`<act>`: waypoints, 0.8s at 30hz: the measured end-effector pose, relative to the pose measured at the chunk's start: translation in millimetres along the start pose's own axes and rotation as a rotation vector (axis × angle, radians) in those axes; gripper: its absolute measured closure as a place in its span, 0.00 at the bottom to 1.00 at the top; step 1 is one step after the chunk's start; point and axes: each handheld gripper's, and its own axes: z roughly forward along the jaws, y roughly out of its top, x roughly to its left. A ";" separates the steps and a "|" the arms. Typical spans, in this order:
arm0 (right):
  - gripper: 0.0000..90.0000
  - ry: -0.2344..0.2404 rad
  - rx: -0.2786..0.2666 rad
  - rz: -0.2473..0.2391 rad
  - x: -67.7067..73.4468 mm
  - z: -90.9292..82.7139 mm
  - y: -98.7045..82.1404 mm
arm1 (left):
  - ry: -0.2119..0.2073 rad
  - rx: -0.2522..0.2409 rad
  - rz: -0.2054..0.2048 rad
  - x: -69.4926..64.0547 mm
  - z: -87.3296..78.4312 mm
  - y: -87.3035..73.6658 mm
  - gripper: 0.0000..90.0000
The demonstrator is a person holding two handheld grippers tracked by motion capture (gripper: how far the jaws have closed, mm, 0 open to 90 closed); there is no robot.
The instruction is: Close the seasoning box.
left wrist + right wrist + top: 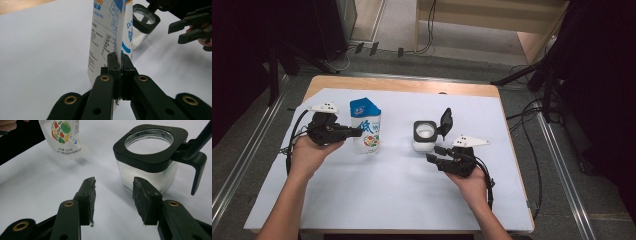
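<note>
White-blue pouch (pixel 366 127) upright, long axis vertical, pinched by left gripper (pixel 353 132).

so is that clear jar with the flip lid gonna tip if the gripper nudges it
Probably not: the jar looks squat, square-based and part-filled with white powder. Its open lid stands up on one side, so a nudge there might swing it.

A white pouch (pixel 365 127) with a blue top and printed fruit stands upright on the counter (pixel 377 195), pinched at its side edge. Well to its right sits a clear square jar (pixel 424 136) holding white powder, its black hinged lid (pixel 445 120) flipped open and standing up.
</note>
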 end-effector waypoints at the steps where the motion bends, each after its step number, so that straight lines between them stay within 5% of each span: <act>1: 0.61 -0.003 0.000 -0.001 -0.5 0.6 0.0 | 0.003 0.000 -0.003 1.8 -0.8 -0.4 1.00; 17: 0.61 -0.006 0.007 0.011 -5.1 6.4 -0.3 | 0.109 -0.009 -0.059 26.4 4.1 -14.7 1.00; 24: 0.60 -0.001 0.004 0.023 -6.1 5.9 0.1 | 0.092 -0.023 -0.068 28.0 2.2 -19.6 1.00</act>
